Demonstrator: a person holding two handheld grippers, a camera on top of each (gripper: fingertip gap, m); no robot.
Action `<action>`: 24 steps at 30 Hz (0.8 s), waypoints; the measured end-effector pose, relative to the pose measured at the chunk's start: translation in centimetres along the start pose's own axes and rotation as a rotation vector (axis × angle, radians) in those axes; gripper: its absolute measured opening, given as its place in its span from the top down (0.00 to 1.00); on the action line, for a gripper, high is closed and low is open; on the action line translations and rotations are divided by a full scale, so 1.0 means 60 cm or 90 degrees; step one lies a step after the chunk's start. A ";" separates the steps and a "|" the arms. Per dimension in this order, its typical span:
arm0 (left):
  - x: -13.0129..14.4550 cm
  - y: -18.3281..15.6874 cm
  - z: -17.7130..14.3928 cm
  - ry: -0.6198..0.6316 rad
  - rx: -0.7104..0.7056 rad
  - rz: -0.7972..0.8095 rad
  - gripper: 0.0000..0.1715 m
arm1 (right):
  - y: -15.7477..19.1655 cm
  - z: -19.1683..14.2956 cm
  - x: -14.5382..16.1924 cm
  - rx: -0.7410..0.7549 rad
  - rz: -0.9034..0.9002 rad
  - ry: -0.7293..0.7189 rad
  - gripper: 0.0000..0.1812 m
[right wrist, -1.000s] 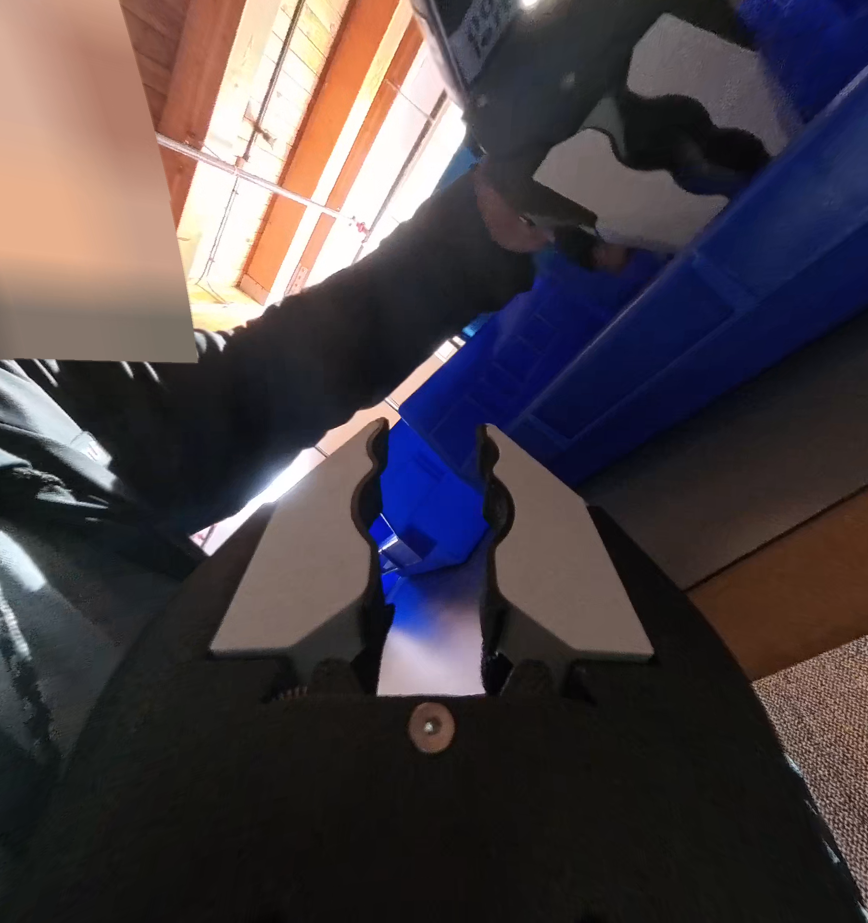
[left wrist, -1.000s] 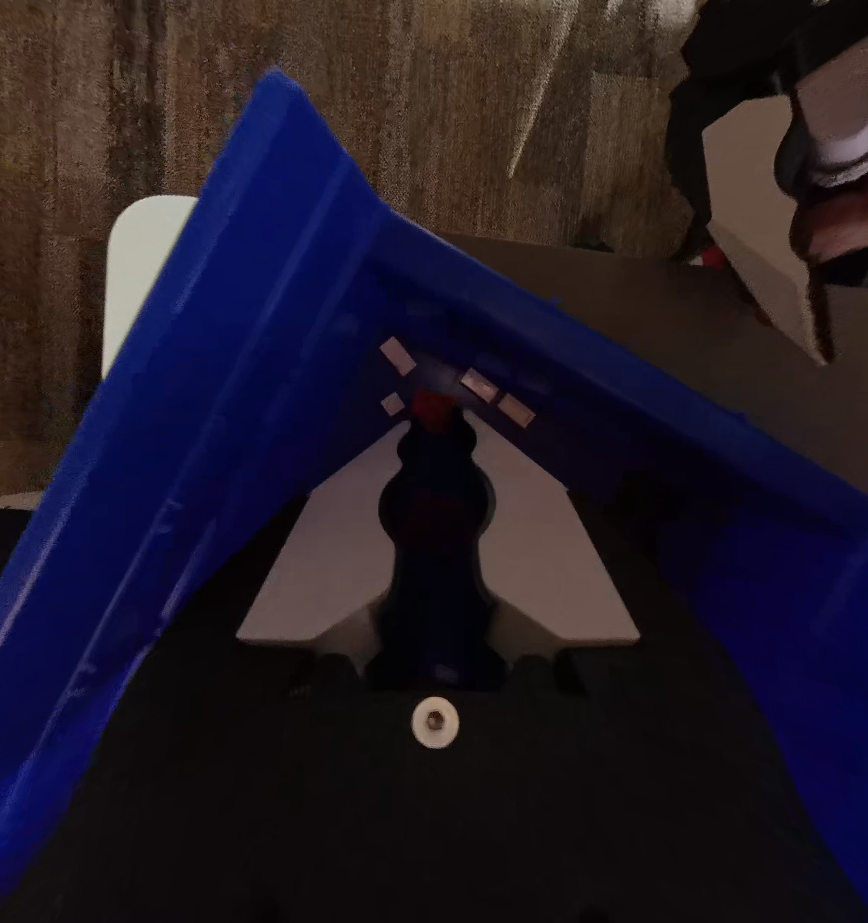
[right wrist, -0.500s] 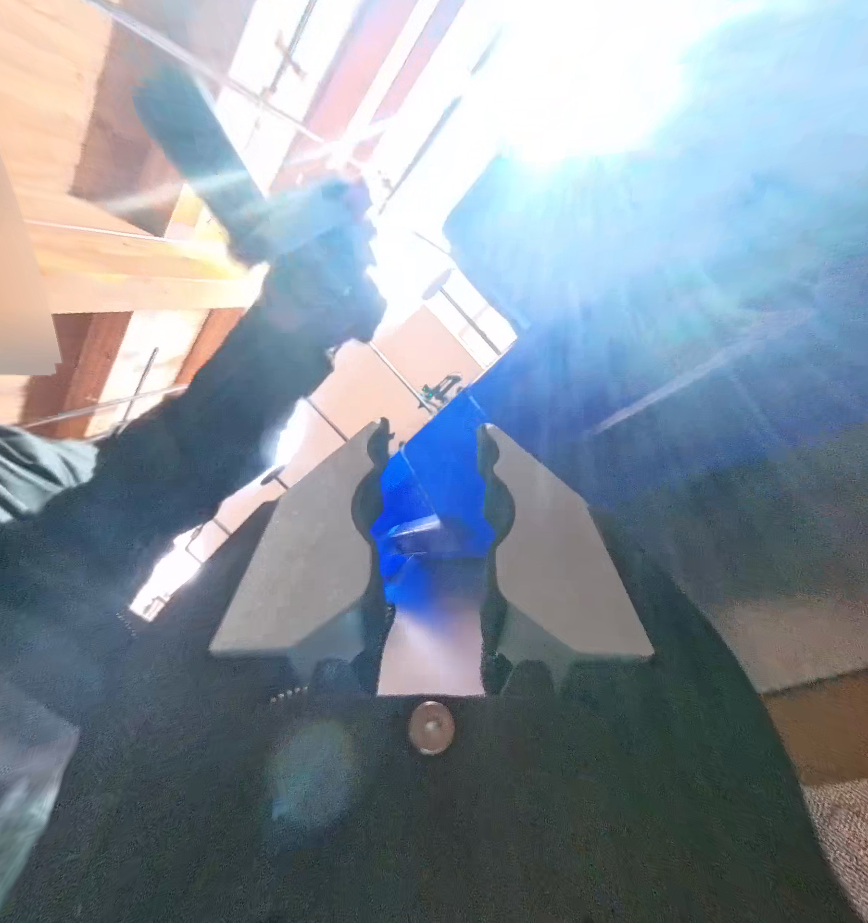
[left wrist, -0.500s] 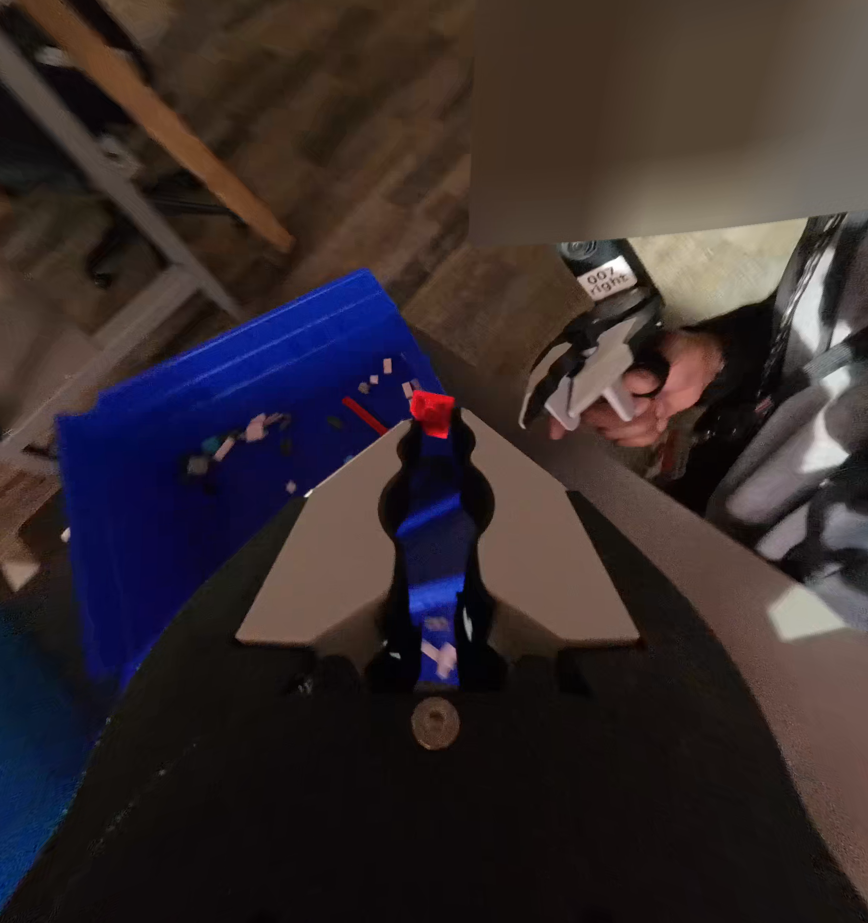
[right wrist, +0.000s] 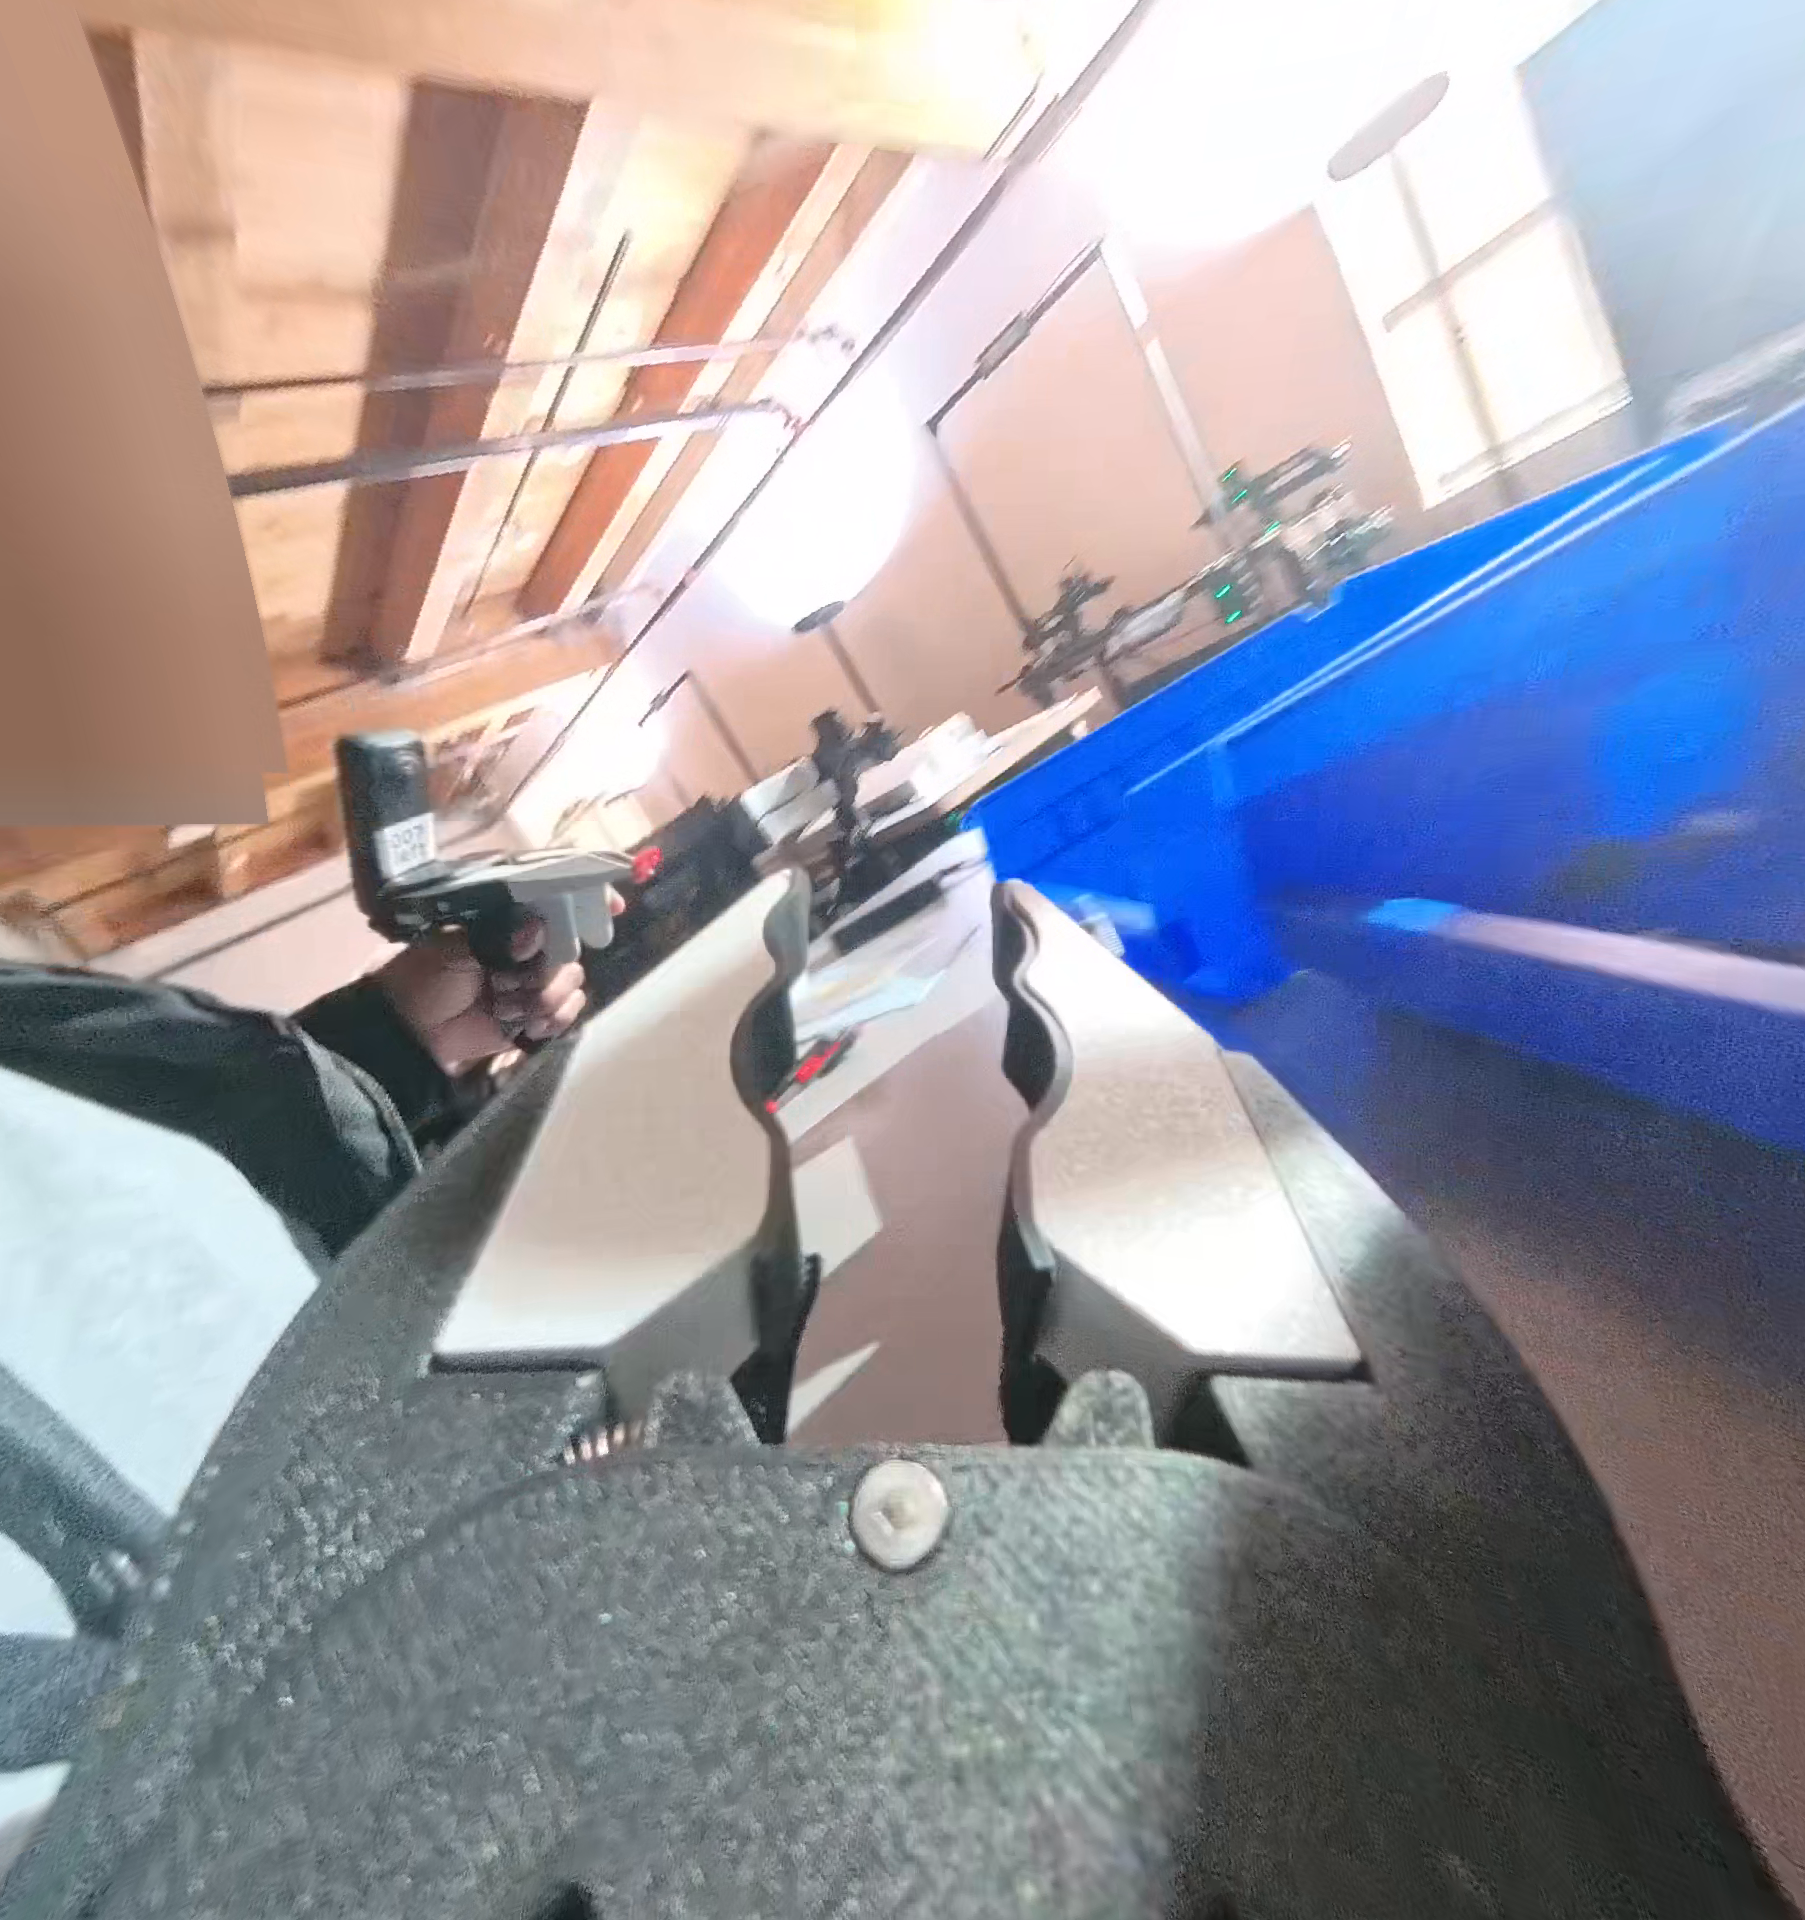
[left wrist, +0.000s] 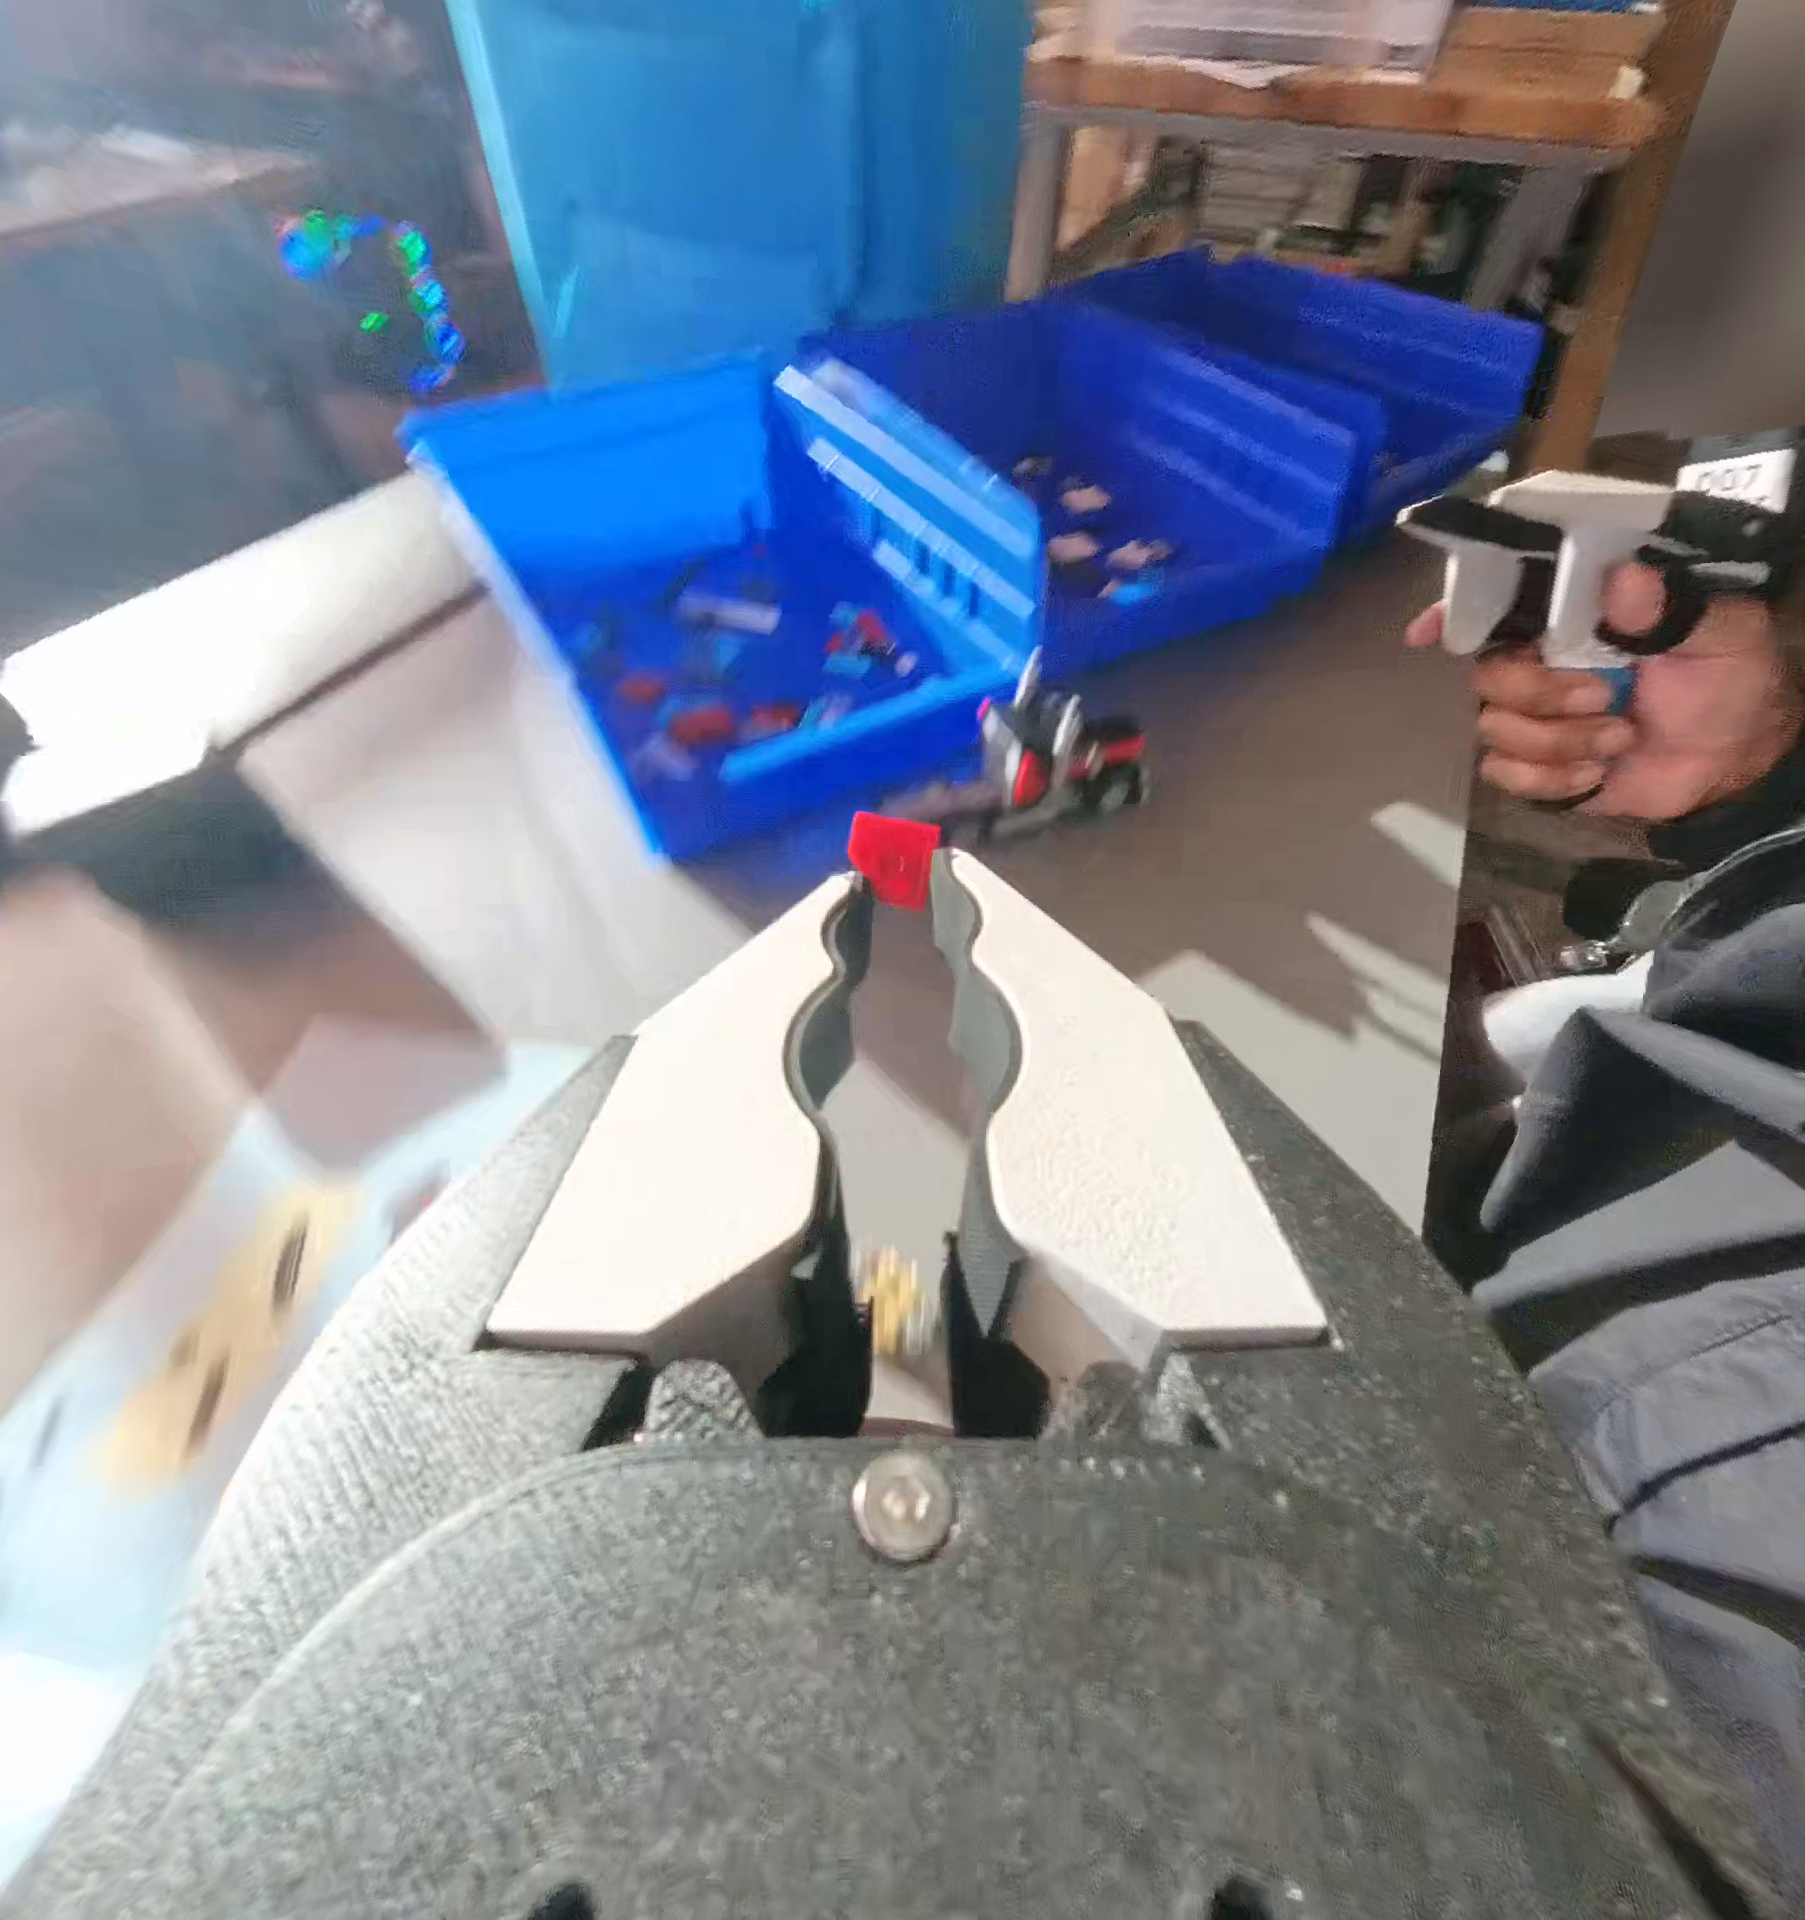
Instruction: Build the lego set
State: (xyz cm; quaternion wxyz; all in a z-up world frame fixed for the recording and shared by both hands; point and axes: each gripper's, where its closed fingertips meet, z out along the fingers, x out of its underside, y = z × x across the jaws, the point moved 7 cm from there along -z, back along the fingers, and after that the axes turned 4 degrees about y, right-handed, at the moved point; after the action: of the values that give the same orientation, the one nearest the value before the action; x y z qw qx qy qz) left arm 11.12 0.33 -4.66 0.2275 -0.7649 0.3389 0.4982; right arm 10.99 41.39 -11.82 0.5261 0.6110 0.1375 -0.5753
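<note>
My left gripper (left wrist: 893, 881) is shut on a small red lego piece (left wrist: 893, 860) at its fingertips, held above the brown table. A partly built lego truck (left wrist: 1059, 758), black, red and grey, stands on the table ahead, beside a blue bin (left wrist: 711, 634) of loose lego pieces. My right gripper (right wrist: 898, 894) is open and empty, low over the table next to a blue bin wall (right wrist: 1500, 831). It also shows in the left wrist view (left wrist: 1500, 561) at the right, held in a hand. The left gripper shows far off in the right wrist view (right wrist: 565, 883) with the red piece.
A second blue bin (left wrist: 1189, 468) with loose pieces and a third behind it stand at the back. A booklet (left wrist: 202, 1351) lies blurred at the lower left. A white box (left wrist: 223, 644) sits to the left. A person's dark sleeve (left wrist: 1708, 1195) is at the right. The left gripper's tips are roughly 30 centimetres from the right gripper's. It is some 15 centimetres from my right tips to the partly built lego truck (left wrist: 1059, 758).
My left gripper has come out of the blue bin with the red piece and swung back over the table toward the truck. My right gripper has tilted down beside the bin, still open.
</note>
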 end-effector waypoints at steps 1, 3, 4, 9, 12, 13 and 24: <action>0.033 0.010 -0.029 0.007 -0.014 -0.030 0.93 | 0.015 0.023 0.014 -0.016 -0.005 0.022 0.80; 0.086 0.029 -0.075 0.010 -0.030 -0.071 0.93 | 0.042 0.070 0.038 -0.047 -0.020 0.065 0.80; 0.108 0.038 -0.091 0.008 -0.027 -0.088 0.93 | 0.056 0.094 0.049 -0.063 -0.030 0.086 0.80; 0.184 0.090 -0.125 0.010 0.000 -0.160 0.93 | 0.119 0.225 0.101 -0.148 -0.085 0.182 0.80; 0.205 0.105 -0.117 0.005 0.034 -0.187 0.93 | 0.146 0.302 0.138 -0.183 -0.098 0.253 0.80; 0.209 0.108 -0.112 0.000 0.044 -0.192 0.93 | 0.152 0.325 0.149 -0.189 -0.102 0.274 0.80; 0.210 0.091 -0.069 -0.123 0.147 -0.369 0.93 | 0.175 0.485 0.232 -0.252 -0.179 0.420 0.78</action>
State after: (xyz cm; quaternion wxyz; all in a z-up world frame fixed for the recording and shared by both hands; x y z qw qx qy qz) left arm 13.02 -9.81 -14.61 0.4764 -0.7481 0.1382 0.4408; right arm 7.04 7.68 -12.28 0.4779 0.6247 0.4890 -0.3772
